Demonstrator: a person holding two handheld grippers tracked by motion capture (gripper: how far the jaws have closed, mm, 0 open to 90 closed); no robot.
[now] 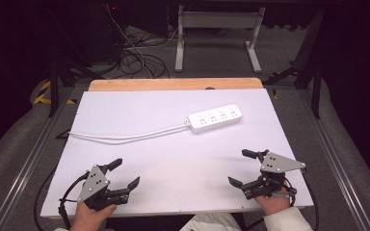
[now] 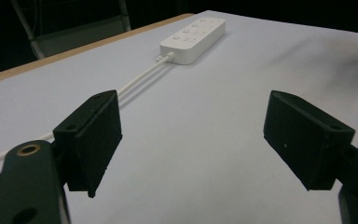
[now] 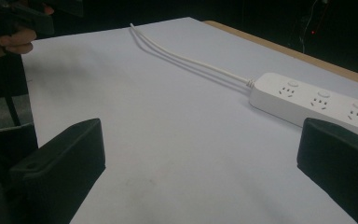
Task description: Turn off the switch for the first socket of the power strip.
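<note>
One white power strip lies right of centre in the upper half of the high view, on the white table top. It carries four sockets in a row. Its single white cable runs off toward the left edge. Two grippers sit along the bottom of the frame, well apart from the strip. The left gripper, at lower left, has its jaws spread with nothing between them; the right gripper, at lower right, likewise stands wide and empty.
</note>
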